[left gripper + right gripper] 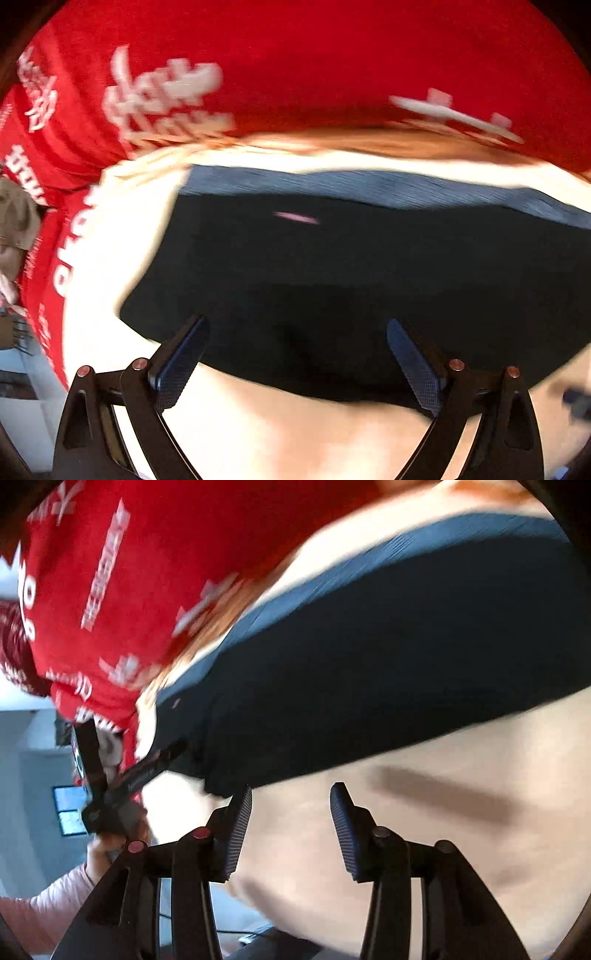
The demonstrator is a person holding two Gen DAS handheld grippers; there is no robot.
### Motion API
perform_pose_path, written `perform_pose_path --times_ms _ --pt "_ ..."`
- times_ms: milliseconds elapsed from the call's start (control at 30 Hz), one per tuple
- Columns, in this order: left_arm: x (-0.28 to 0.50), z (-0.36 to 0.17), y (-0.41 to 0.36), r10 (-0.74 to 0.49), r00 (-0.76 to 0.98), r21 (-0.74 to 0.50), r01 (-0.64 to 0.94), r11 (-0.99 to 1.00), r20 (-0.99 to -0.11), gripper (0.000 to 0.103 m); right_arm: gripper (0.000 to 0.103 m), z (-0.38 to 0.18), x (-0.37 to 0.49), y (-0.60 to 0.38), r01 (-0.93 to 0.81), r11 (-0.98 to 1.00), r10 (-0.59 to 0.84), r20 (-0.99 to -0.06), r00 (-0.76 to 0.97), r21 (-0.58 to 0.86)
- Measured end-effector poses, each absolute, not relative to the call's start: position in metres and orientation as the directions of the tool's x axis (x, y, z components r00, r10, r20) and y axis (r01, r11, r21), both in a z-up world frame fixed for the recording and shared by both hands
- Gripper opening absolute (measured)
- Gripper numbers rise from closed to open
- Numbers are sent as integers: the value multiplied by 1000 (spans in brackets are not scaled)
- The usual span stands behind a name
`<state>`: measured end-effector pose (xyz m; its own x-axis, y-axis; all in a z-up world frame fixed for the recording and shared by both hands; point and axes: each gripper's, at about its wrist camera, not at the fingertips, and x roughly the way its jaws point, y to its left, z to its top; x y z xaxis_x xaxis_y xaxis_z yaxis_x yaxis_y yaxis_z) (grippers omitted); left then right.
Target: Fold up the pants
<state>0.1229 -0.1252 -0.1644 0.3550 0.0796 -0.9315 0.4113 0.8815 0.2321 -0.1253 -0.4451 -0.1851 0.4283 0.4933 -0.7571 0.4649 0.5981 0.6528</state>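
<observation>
Two grippers, both spread, neither pinching cloth. Left gripper [295, 354] hovering over near edge of pants [351, 277], jaws wide apart, cloth showing between and beyond the fingers; contact unclear through blur. Right gripper [291, 830] spread over bare table [424, 849], left pad close to the near-left corner of the pants [369, 664], touching or not: cannot tell. Left gripper also visible in right wrist view [129, 775], far left, at the pants' left end.

Pants: dark, already a compact rectangle lying flat on pale table [295, 424], lighter blue band [369, 186] along far edge, probably waistband or an inner layer exposed. Small pale mark [295, 218] on top face, too blurred to identify. Red printed cloth [295, 55] beyond the table's far side, off task.

Step, by judgement: between folds, or near the end. Bundle looks at least once folded; both tools released and repositioning along near edge. Heavy motion blur in both views.

Next move likely calls for: each gripper closing on a near corner, taking all layers, not only the top one; lifting both together and carrying toward the far edge, level, to keep edges square. Alternative: final flattening if the fold count is enough. Risk: grabbing a single layer and peeling the stack open.
</observation>
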Motion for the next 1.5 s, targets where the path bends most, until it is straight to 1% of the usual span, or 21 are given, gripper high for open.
perform_pose_path --times_ms 100,200,267,400,533,633,767,933,967,1000,1033,1067,1133,1200,1333,1400,1433,1467,1500 --pt "157 -174 -86 133 397 290 367 884 -908 98 48 -201 -109 -391 440 573 547 -723 422 691" --pt "182 -200 -52 157 371 298 363 883 -915 99 48 -223 -89 -359 456 531 567 -700 435 714" --pt "184 -205 -41 78 351 215 371 903 -933 103 48 -232 -85 -353 475 514 558 -699 447 714" --pt "192 -212 -29 15 330 146 376 915 -944 103 50 -224 -94 -355 481 492 531 -688 494 725" --pt "193 -213 -23 -31 307 90 372 924 -951 103 50 -232 -93 -362 514 462 539 -689 484 723" --pt "194 -213 -24 -28 301 92 377 922 -953 103 50 -228 -85 -362 529 447 554 -688 469 721" --pt "189 -211 -29 -26 303 94 375 922 -953 103 50 -213 -96 -363 521 469 531 -699 479 713" --pt "192 -212 -27 -23 307 99 376 921 -951 103 50 -228 -89 -374 544 403 519 -674 526 735" --pt "190 -210 -26 -23 305 98 375 922 -952 103 48 -232 -86 -375 549 396 522 -673 525 736" --pt "190 -210 -27 -23 301 97 375 922 -953 103 36 -235 -84 -376 564 384 524 -675 519 731" --pt "194 -211 -27 -21 300 99 380 920 -954 103 21 -234 -82 -377 571 385 527 -681 509 725" --pt "194 -211 -27 -20 300 103 386 917 -954 103 10 -227 -81 -379 552 391 527 -670 522 737" --pt "195 -211 -28 -26 301 101 396 913 -953 103 10 -205 -81 -378 496 442 513 -664 544 748" --pt "194 -212 -27 -33 298 91 391 916 -954 103 9 -196 -84 -376 482 480 503 -680 533 733" --pt "193 -208 -30 -9 298 112 384 916 -955 103 9 -226 -88 -369 535 566 471 -779 414 627" --pt "193 -201 -36 22 291 138 383 913 -956 103 9 -228 -94 -371 538 547 491 -766 415 641" --pt "193 -197 -38 28 296 146 384 912 -955 103 13 -226 -96 -371 547 545 504 -770 392 636" --pt "192 -191 -41 25 308 149 385 911 -951 103 19 -220 -100 -373 557 569 498 -793 351 605" --pt "193 -182 -46 5 325 139 388 911 -946 103 21 -213 -101 -376 546 596 485 -806 339 588"
